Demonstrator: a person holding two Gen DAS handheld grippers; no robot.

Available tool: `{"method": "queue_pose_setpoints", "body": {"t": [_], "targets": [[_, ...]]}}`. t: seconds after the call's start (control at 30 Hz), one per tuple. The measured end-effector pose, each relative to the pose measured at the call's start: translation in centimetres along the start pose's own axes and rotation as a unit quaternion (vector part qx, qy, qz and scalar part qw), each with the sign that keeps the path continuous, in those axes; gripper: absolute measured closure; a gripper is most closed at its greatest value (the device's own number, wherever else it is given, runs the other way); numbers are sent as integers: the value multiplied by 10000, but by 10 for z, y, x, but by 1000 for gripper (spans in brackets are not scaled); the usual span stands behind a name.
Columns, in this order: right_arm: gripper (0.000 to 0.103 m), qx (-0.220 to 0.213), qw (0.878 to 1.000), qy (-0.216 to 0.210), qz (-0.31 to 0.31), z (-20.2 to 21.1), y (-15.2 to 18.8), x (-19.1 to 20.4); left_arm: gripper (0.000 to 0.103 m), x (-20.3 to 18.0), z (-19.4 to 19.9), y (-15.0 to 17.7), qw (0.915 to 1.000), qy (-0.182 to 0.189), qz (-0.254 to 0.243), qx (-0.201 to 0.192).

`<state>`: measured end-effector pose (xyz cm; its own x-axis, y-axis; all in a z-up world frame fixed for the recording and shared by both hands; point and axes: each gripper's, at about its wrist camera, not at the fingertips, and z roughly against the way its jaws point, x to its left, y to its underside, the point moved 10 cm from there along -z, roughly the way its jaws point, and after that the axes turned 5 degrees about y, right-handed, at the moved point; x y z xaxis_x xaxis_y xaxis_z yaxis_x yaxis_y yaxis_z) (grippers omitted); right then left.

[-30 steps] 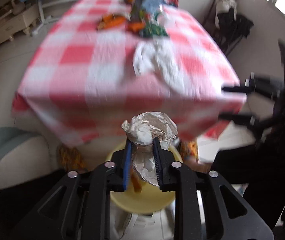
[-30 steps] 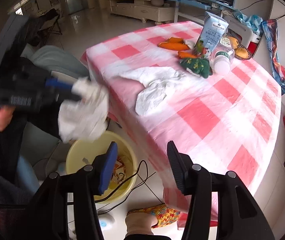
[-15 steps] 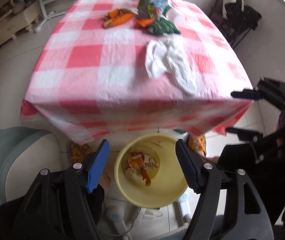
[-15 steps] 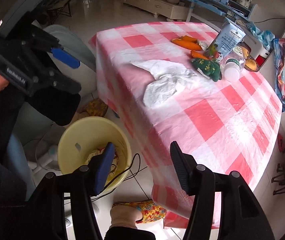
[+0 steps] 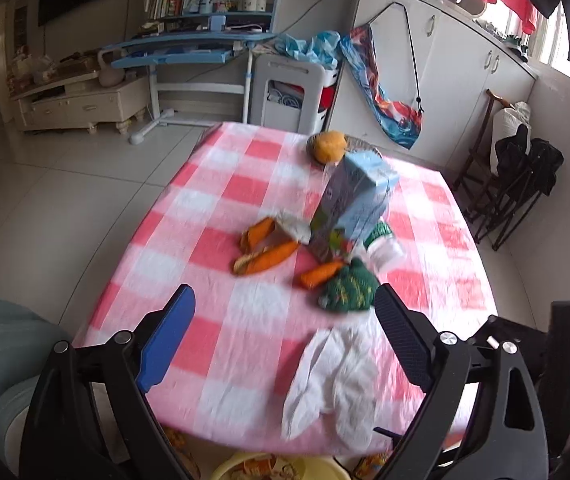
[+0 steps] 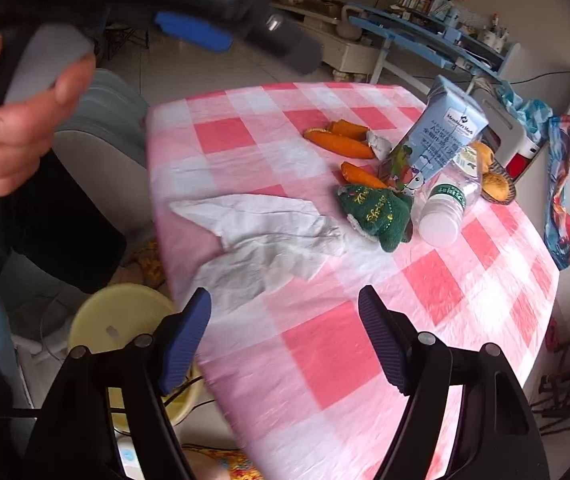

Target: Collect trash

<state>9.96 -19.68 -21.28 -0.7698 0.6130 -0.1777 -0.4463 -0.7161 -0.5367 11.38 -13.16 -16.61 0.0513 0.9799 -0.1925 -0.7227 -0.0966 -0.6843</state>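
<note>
A crumpled white tissue (image 5: 333, 376) lies at the near edge of the red-checked table (image 5: 213, 240); it also shows in the right wrist view (image 6: 261, 236). Orange peels (image 5: 263, 260) (image 6: 341, 144), a blue milk carton (image 5: 355, 200) (image 6: 441, 136), a lying plastic bottle (image 6: 445, 208) and a green pouch (image 5: 349, 290) (image 6: 377, 212) sit mid-table. A yellow trash bin (image 6: 113, 328) stands on the floor below the table edge; its rim shows in the left wrist view (image 5: 245, 468). My left gripper (image 5: 285, 332) is open and empty above the table's near edge. My right gripper (image 6: 285, 332) is open and empty.
A basket with oranges (image 5: 329, 146) sits at the table's far side. A grey-green chair (image 5: 1, 344) stands at the left. A blue desk (image 5: 189, 48), a white stool (image 5: 293, 92) and white cabinets (image 5: 445, 80) lie beyond. Folded black chairs (image 5: 517, 184) stand at the right.
My left gripper opened and dropped the crumpled paper into the yellow bin, then lifted and turned up toward the table top. My right gripper stayed open and moved nearer the table.
</note>
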Motion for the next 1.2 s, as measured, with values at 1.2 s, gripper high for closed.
{"method": "queue_pose_setpoints", "body": {"t": [1.2], "targets": [[6, 71, 9962, -679, -535, -59, -18, -46, 7, 66, -61, -19, 9963, -373, 473, 613]]}}
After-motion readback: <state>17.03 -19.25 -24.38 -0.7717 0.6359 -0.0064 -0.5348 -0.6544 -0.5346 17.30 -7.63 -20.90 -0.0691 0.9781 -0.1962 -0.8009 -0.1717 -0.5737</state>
